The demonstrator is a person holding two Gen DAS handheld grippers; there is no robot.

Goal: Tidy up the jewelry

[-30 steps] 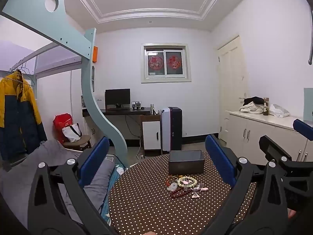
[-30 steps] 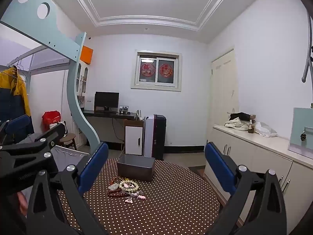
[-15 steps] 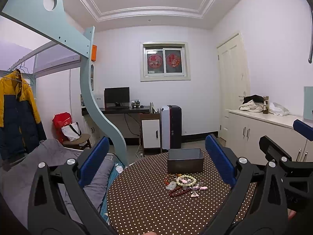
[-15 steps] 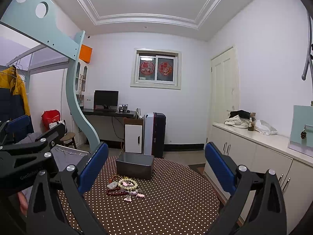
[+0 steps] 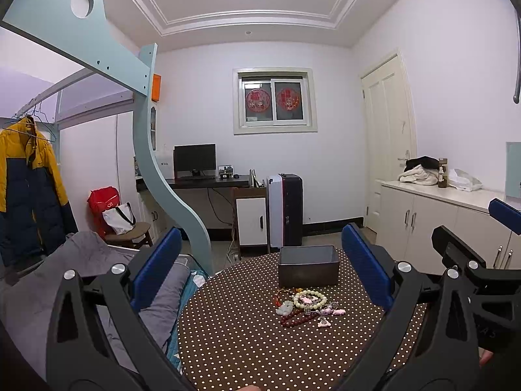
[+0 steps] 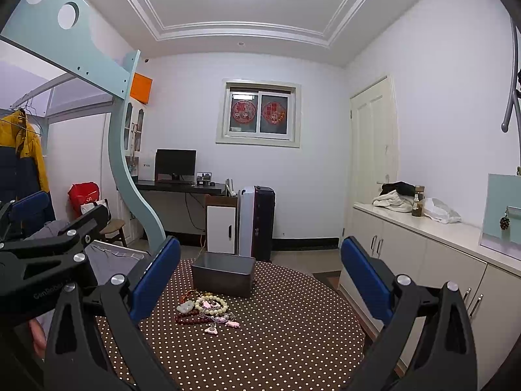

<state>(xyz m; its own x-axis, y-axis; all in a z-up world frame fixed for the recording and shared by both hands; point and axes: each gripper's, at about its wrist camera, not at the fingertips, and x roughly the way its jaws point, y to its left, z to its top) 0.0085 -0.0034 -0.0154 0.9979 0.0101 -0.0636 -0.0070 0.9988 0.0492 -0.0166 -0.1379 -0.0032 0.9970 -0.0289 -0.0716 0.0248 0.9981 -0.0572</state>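
Observation:
A small heap of jewelry [image 5: 306,308] lies on a round table with a brown polka-dot cloth [image 5: 234,339]: a pale bead bracelet [image 5: 310,299], a dark red bead string and pink charms. It also shows in the right wrist view [image 6: 206,309]. Just behind it stands an open dark grey box [image 5: 307,268], also seen in the right wrist view [image 6: 223,273]. My left gripper [image 5: 260,267] is open and empty, held above the near table edge. My right gripper [image 6: 260,273] is open and empty, to the right of the left one.
A loft bed's curved pale-blue post [image 5: 169,192] and grey bedding [image 5: 81,280] are left of the table. White cabinets [image 6: 423,254] run along the right wall. A desk with a monitor [image 5: 194,163] and a suitcase [image 5: 285,210] stand at the far wall.
Both views have tilted slightly upward, so the table and jewelry sit a little lower in frame. Both grippers stay open and empty.

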